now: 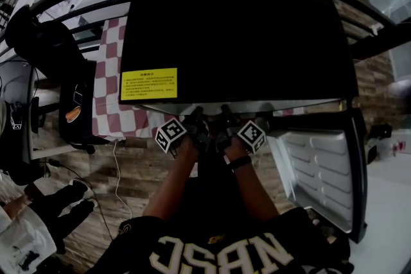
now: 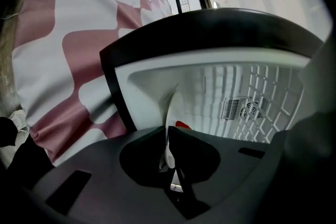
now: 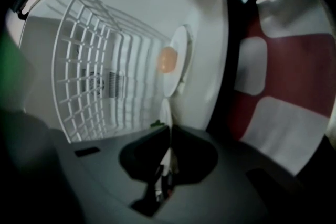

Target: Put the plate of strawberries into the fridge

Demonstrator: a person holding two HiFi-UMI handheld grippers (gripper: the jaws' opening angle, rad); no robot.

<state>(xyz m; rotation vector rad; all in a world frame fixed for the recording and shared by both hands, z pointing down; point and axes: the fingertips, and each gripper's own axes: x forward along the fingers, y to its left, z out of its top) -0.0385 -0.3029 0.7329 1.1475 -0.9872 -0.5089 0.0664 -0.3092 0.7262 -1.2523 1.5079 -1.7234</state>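
Note:
A black mini fridge (image 1: 237, 22) stands below me with its door (image 1: 321, 170) swung open to the right. Both grippers reach into its opening side by side. My left gripper (image 1: 194, 119) is shut on the rim of a white plate (image 2: 169, 113), and a red strawberry (image 2: 182, 124) shows just past its jaws. My right gripper (image 1: 225, 117) is shut on the plate's (image 3: 165, 110) other rim, with a green strawberry leaf (image 3: 156, 124) beside it. In the head view the fridge top hides the plate. The white interior and a wire shelf (image 3: 94, 71) lie ahead of it.
Another white plate (image 3: 181, 55) with a round orange thing (image 3: 167, 60) stands inside the fridge. A red-and-white checked cloth (image 1: 112, 74) covers the surface left of the fridge. A black chair (image 1: 77, 99), a cable (image 1: 117, 176) on the wood floor and a person's feet (image 1: 61, 202) are at left.

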